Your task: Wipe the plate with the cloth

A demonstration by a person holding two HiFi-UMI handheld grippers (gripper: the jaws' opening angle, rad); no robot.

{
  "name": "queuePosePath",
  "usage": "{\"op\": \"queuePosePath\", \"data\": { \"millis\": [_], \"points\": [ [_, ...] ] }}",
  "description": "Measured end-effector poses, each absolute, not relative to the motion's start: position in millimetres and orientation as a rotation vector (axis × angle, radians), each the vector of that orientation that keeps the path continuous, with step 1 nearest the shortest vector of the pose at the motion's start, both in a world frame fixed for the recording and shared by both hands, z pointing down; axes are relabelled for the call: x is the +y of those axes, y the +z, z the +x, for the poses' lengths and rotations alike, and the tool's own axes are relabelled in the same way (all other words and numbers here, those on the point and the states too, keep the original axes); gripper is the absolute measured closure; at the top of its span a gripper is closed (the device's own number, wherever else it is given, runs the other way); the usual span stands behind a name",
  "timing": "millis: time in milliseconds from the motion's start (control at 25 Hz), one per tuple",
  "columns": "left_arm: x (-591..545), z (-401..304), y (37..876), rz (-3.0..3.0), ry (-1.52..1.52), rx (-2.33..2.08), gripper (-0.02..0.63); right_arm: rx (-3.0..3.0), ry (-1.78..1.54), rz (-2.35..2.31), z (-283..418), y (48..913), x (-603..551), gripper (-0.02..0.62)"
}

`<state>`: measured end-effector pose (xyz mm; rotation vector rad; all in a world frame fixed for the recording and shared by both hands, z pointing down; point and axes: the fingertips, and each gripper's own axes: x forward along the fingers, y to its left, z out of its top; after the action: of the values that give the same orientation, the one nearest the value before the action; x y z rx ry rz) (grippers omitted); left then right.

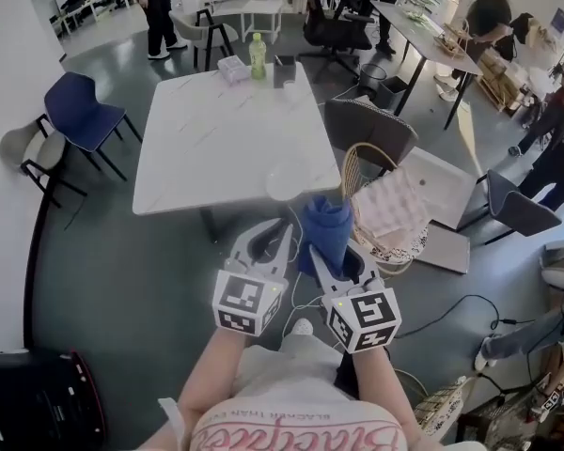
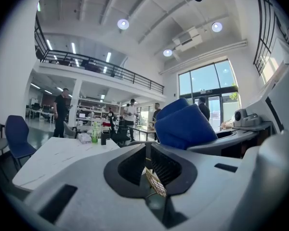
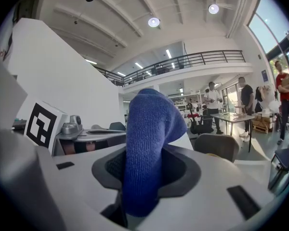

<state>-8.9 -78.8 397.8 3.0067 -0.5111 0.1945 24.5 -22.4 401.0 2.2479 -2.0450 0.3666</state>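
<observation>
My right hand-held gripper (image 1: 329, 259) is clamped on the blue cloth (image 1: 324, 224). My left hand-held gripper (image 1: 278, 241) beside it is closed and empty. Both hover just short of the white worktop (image 1: 216, 130). On its near edge sits what looks like the pale plate (image 1: 288, 180), blurred.

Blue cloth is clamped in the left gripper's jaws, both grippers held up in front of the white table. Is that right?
Wrong gripper. The blue cloth is clamped in the jaws of the right gripper, not those of the left gripper; the right gripper view shows it between them. Both grippers are held up in front of the white table.
</observation>
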Motion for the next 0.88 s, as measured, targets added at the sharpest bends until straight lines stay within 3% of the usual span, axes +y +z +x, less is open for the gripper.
{"op": "queuePosePath", "data": {
  "millis": [280,360,400,880],
  "points": [
    [-87,24,410,2.974,0.208,-0.618,0.587,-2.107,0.387,2.176,65,411,-39,0.457],
    [-90,27,416,2.953,0.225,-0.63,0.481,-2.127,0.398,2.15,68,416,-43,0.457],
    [-93,28,418,2.948,0.233,-0.641,0.474,-2.137,0.403,2.135,69,418,-45,0.457],
    [-157,51,431,2.937,0.273,-0.649,0.476,-2.133,0.437,2.088,99,428,-113,0.457]
  ]
}}
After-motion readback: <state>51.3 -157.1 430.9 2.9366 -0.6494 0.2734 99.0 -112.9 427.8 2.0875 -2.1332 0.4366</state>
